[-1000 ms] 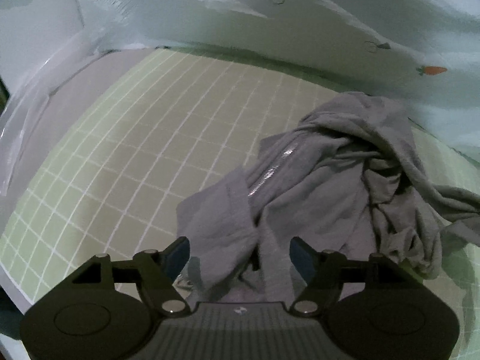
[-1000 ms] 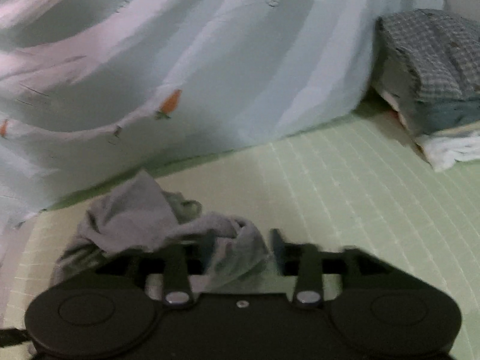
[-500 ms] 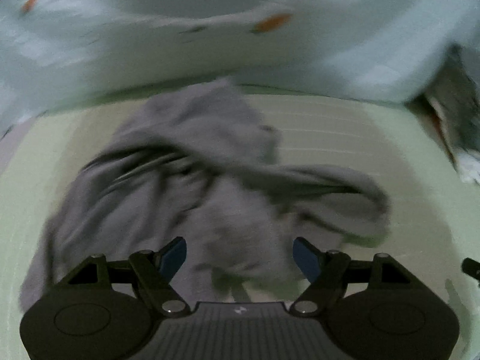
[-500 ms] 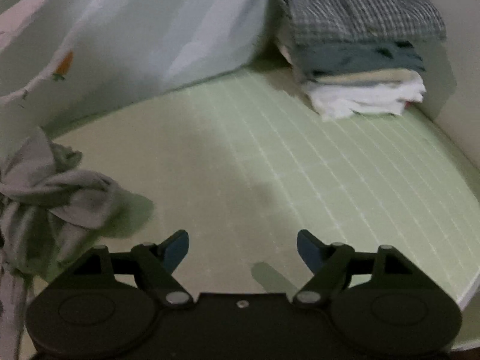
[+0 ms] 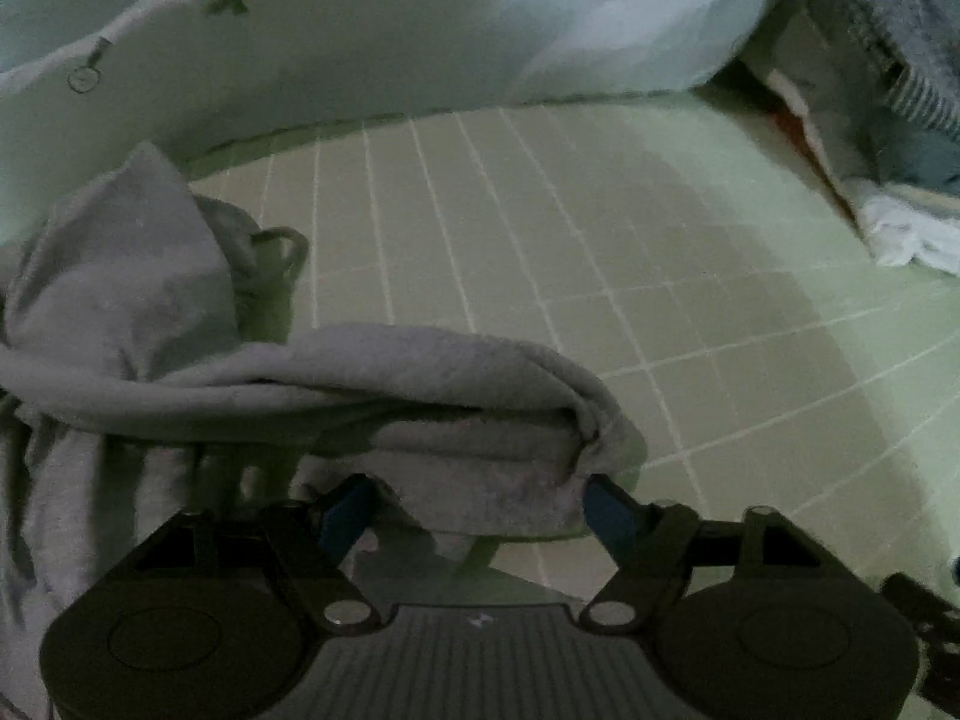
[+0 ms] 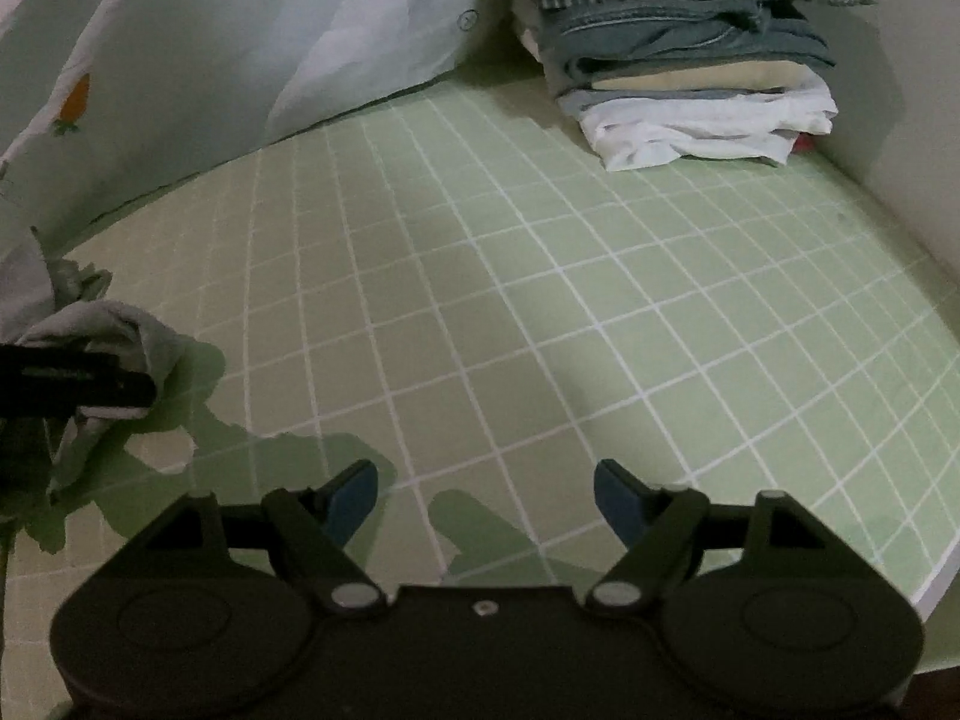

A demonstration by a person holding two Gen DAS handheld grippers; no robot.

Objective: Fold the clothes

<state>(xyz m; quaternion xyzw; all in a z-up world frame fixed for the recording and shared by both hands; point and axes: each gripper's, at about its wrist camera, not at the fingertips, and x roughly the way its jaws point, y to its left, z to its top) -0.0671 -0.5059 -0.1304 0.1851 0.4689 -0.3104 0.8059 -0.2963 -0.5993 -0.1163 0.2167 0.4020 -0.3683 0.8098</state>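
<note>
A crumpled grey garment [image 5: 198,372] lies bunched on the green gridded mat [image 5: 600,252], filling the left and centre of the left wrist view. My left gripper [image 5: 480,510] is open, and a rolled fold of the garment sits between its blue-tipped fingers. The same garment shows at the left edge of the right wrist view [image 6: 90,324]. My right gripper [image 6: 483,495] is open and empty over bare mat [image 6: 540,300], to the right of the garment.
A stack of folded clothes [image 6: 690,48] stands at the back right corner against the wall, also visible in the left wrist view [image 5: 888,138]. A pale curtain with carrot print [image 6: 180,60] hangs along the back. The mat's front right edge [image 6: 936,570] drops off.
The left gripper has swung right and closed in on the garment, whose fold now lies between its fingers. The right gripper has turned away from the garment toward the folded stack.
</note>
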